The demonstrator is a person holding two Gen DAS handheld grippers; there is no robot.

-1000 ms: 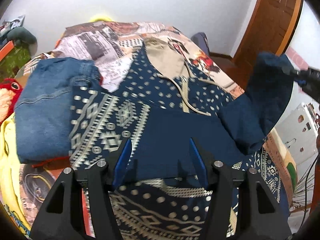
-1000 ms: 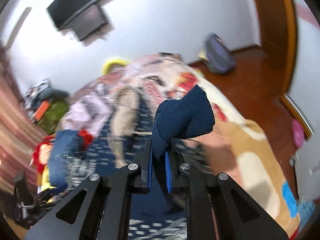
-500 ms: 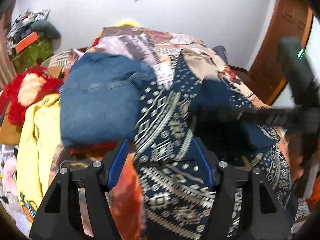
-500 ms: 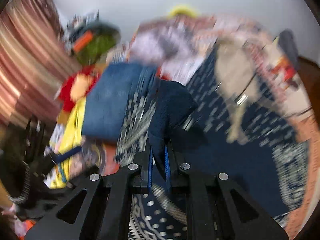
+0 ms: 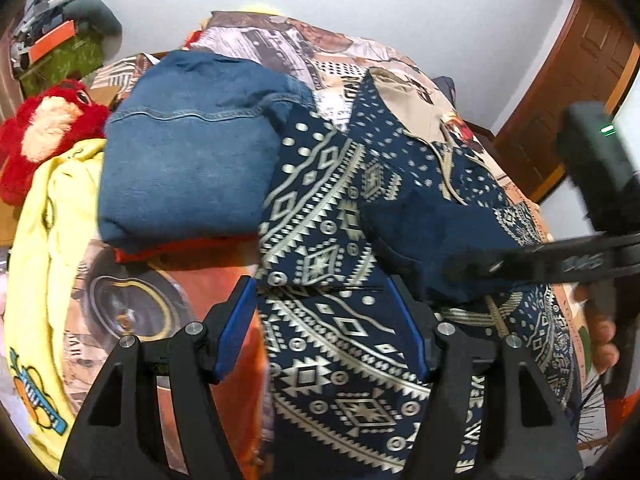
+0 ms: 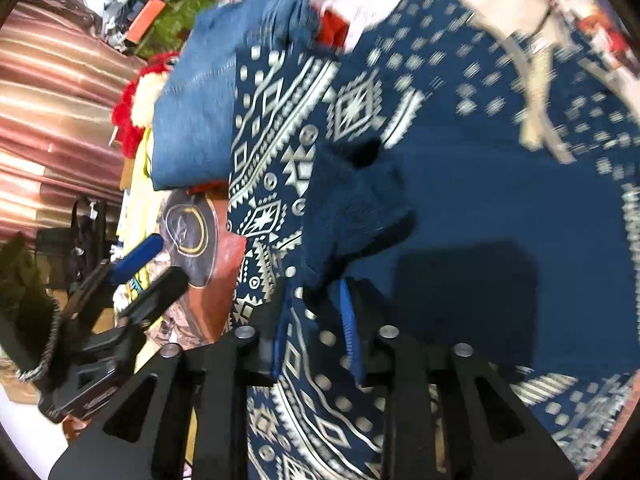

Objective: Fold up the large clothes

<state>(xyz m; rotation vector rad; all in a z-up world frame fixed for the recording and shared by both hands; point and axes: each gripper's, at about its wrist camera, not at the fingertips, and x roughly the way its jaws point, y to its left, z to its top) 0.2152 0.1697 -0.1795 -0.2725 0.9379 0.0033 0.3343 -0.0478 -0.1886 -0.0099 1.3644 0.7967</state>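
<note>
A navy hoodie point(image 5: 328, 216) with cream geometric patterns lies spread on the bed, its beige-lined hood point(image 5: 404, 96) at the far end. One plain navy sleeve point(image 6: 352, 208) is folded across the body, its cuff bunched just ahead of my right gripper point(image 6: 314, 324). The jaws of that gripper are opening and the sleeve's end sits loose between the blue pads point(image 6: 347, 320). From the left wrist, the right gripper point(image 5: 468, 268) reaches in from the right over the sleeve. My left gripper point(image 5: 320, 316) stands open above the hoodie's patterned left edge, holding nothing.
Folded jeans point(image 5: 188, 168) lie left of the hoodie on a printed blanket point(image 5: 132, 312). A red plush toy point(image 5: 40, 132) and a yellow garment point(image 5: 48, 240) sit further left. A wooden door point(image 5: 560, 120) is at the right, and a person's fingers point(image 5: 600, 340) show there.
The right gripper swung the sleeve leftward and down onto the hoodie's body, and its jaws have parted. The left gripper shifted toward the hoodie's left edge.
</note>
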